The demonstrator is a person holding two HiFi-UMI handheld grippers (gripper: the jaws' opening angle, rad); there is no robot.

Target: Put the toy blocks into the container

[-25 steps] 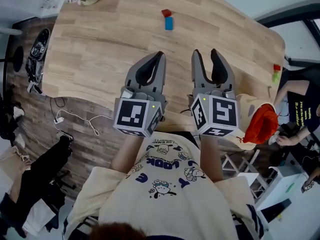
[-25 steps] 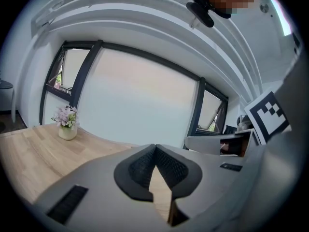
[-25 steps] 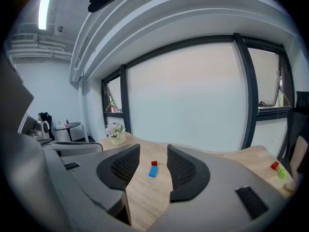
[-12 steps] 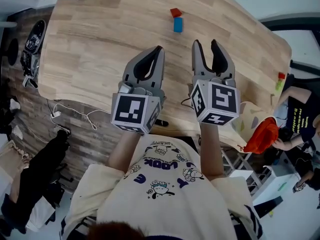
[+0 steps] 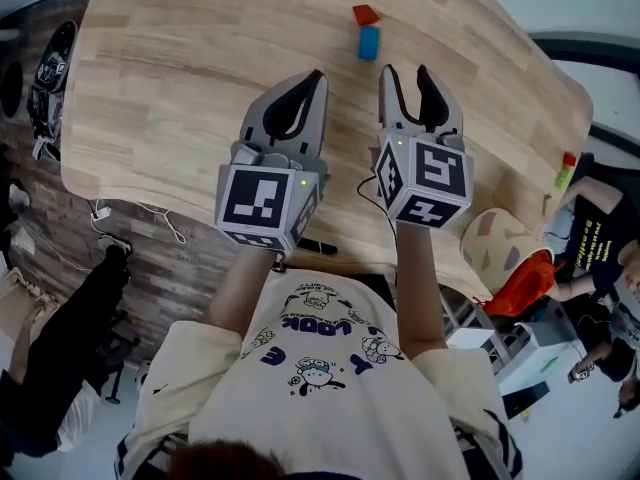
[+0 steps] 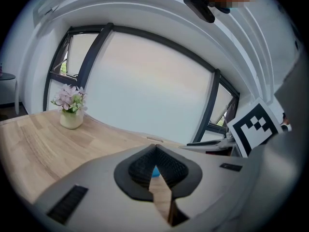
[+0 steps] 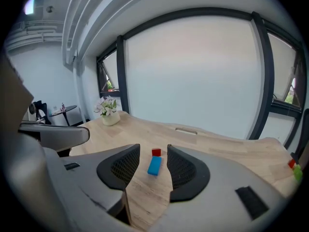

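While both tools hang over the near edge of the wooden table [image 5: 180, 88] in the head view, the left gripper [image 5: 318, 76] has its jaws clenched tip to tip on nothing. The right gripper [image 5: 405, 72] just beside it has its jaws released with a clear gap and nothing in it. Each gripper carries its marker cube toward the person. Blue block [image 5: 368, 41] lies on the table just beyond the right gripper's tips, apart from them. Red block [image 5: 365, 14] sits right behind the blue one, close to it or touching, hard to say. Two more blocks, one red [image 5: 568, 158] and one green [image 5: 563, 178], sit at the table's far right edge, well apart from the first pair.

Left gripper view: left gripper [image 6: 155, 147] jaws meet at the tips, with only a slit lower down. A sliver of the blue block [image 6: 155, 172] shows through the slit, out on the table, not gripped. Vase of pink flowers [image 6: 71, 109] stands on the table at left. The right gripper's marker cube [image 6: 256, 127] shows at right.

Right gripper view: right gripper [image 7: 153, 149] jaws stand apart and empty. Blue block [image 7: 154, 166] and red block [image 7: 156, 152] lie on the table ahead, framed between the jaws and clear of both pads. Flower vase [image 7: 109, 114] is further back on the left. Red block [image 7: 291, 163] and green block [image 7: 296, 172] sit at the right edge.
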